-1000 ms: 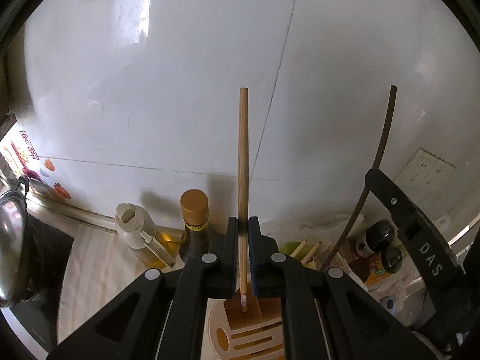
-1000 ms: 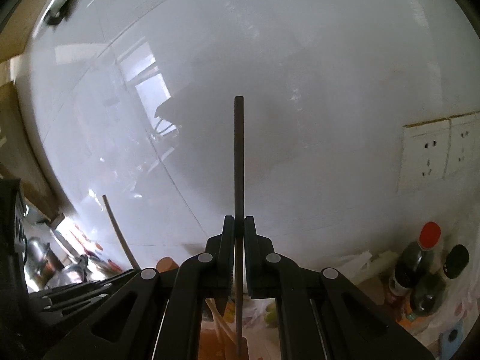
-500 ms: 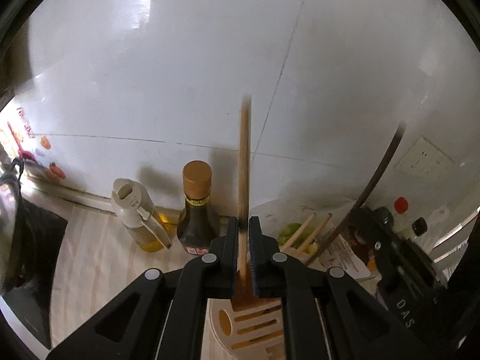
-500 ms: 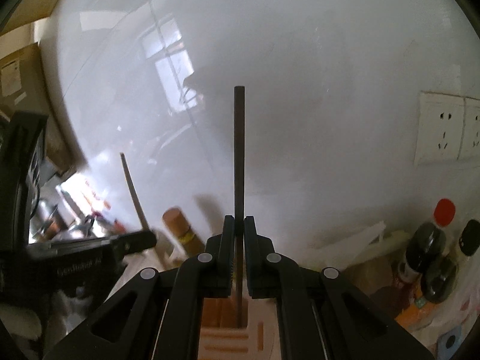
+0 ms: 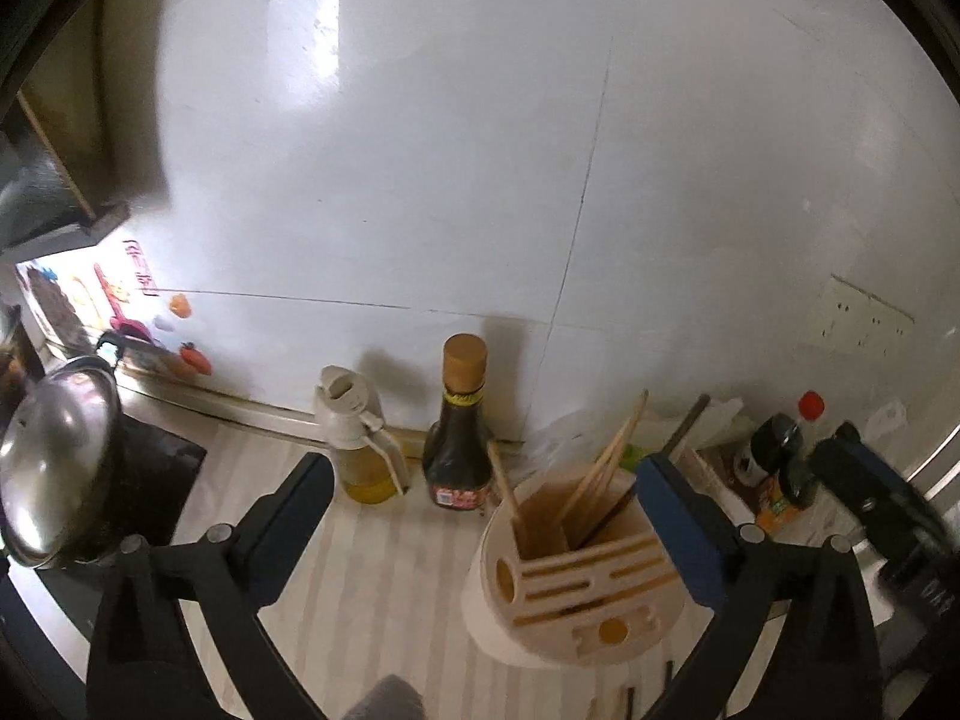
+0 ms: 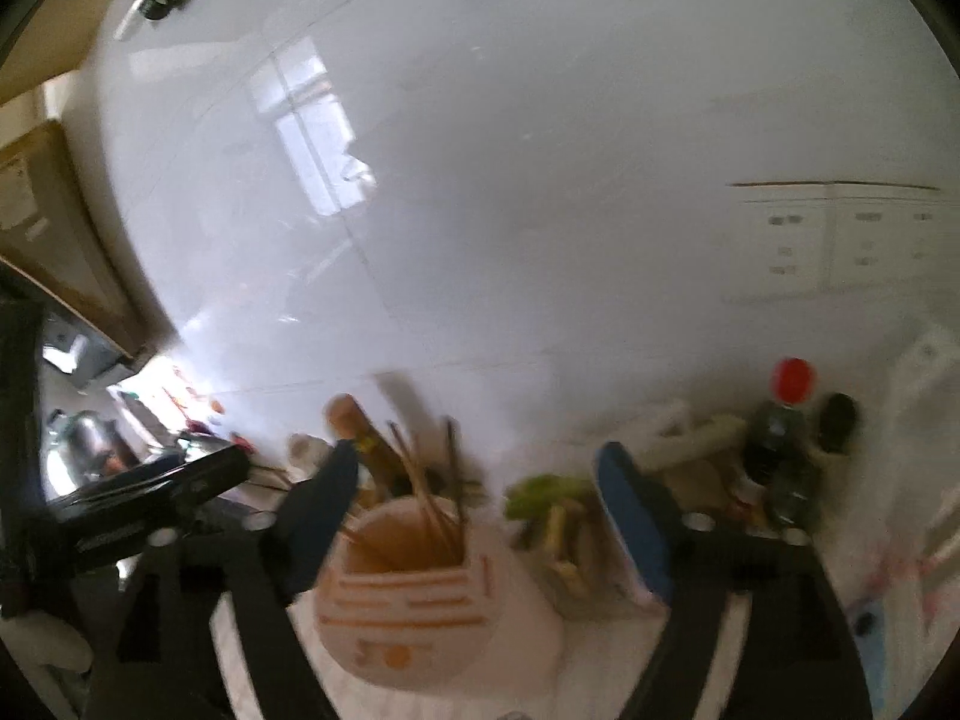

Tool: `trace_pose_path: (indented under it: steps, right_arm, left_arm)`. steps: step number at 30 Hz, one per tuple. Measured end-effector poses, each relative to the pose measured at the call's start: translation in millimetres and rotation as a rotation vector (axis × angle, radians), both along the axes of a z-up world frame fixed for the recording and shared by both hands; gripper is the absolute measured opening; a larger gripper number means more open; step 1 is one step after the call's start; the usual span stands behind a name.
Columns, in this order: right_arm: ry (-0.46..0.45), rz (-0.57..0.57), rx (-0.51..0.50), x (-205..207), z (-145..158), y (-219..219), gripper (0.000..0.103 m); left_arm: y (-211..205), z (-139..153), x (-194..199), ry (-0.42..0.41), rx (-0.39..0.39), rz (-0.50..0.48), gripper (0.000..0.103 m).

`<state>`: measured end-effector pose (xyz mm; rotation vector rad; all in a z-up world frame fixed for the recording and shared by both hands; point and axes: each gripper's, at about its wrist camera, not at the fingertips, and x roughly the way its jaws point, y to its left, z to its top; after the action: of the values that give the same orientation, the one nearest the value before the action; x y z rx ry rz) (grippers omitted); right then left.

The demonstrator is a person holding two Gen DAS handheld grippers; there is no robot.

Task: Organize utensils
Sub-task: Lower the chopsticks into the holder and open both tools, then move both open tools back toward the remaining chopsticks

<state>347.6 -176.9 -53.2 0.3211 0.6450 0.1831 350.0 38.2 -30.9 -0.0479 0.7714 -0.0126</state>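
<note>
Both grippers are seen spread wide with nothing held. The left gripper (image 5: 480, 516) is posed above and just in front of the utensil holder (image 5: 570, 588), whose chopsticks (image 5: 606, 468) are leaned upright in its rear compartment. The right gripper (image 6: 474, 510) is angled down at the same holder, equally near, though blurred.

A glossy white tiled wall (image 5: 456, 168) fills the far side, with thin grout lines and a bright window reflection (image 5: 300, 18) high on the left. A socket plate (image 5: 861, 315) sits on the wall at right. Below, a pale striped counter (image 5: 384, 570) runs along the wall. At far left hangs a wooden cabinet (image 5: 66, 120), its underside in shadow.
</note>
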Motion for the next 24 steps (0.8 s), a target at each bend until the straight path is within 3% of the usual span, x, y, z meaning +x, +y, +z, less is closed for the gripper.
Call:
trace_pose_path:
  steps: [3, 10, 24]
  right_arm:
    - [0.032, -0.054, -0.057, -19, 2, -7, 0.101]
    - [0.15, -0.135, -0.126, -61, -25, -29, 0.103]
    - [0.479, -0.196, -0.155, -117, -150, -67, 0.103]
  left_arm:
    - [0, -6, -17, 0.002, 0.022, 0.016, 0.103]
    - [-10, -41, -50, 0.079, 0.049, 0.001, 0.103]
    - [-58, -171, -95, 0.374, 0.136, -0.091, 0.103]
